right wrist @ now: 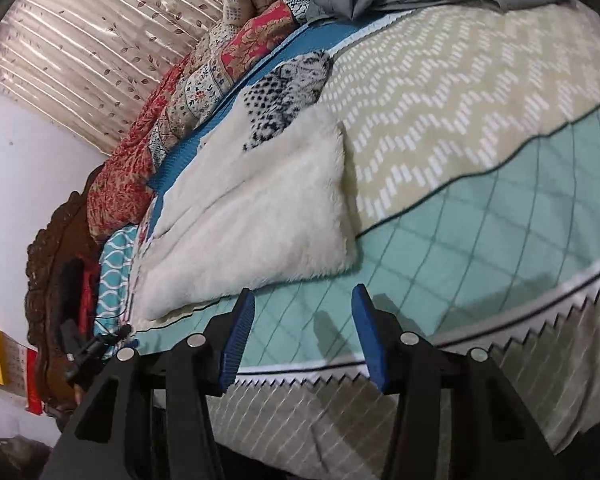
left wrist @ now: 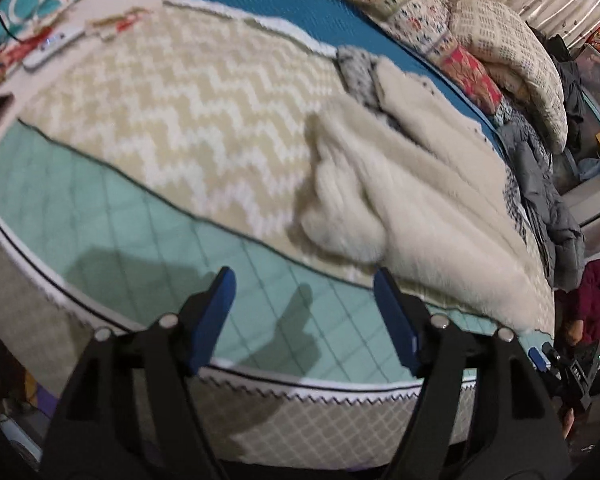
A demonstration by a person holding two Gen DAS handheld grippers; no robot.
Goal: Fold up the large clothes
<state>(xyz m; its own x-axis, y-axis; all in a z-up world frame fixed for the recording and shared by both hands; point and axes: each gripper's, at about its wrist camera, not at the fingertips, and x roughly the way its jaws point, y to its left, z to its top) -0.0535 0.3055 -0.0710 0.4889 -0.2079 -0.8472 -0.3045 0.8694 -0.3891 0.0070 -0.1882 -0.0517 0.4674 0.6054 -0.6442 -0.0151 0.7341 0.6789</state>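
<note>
A cream fleece garment (left wrist: 412, 200) lies folded on the bed, its black-and-white speckled outer side (left wrist: 356, 68) showing at the far end. In the right wrist view the same garment (right wrist: 260, 216) lies as a flat pad with the speckled part (right wrist: 288, 88) beyond it. My left gripper (left wrist: 304, 280) hovers open over the mint quilted sheet (left wrist: 148, 240), just short of the garment's near edge, with nothing between its blue pads. My right gripper (right wrist: 302, 300) is also open and empty, above the sheet (right wrist: 480, 240) near the garment's hem. The other gripper (left wrist: 564, 364) shows at the far right edge.
A beige zigzag blanket (left wrist: 188, 112) covers the bed's middle. Patchwork quilts (left wrist: 472, 40) and a grey jacket (left wrist: 540, 184) are piled along the far side. A white remote (left wrist: 52, 50) lies near the pillows. The mattress edge (right wrist: 500, 344) drops off close below the grippers.
</note>
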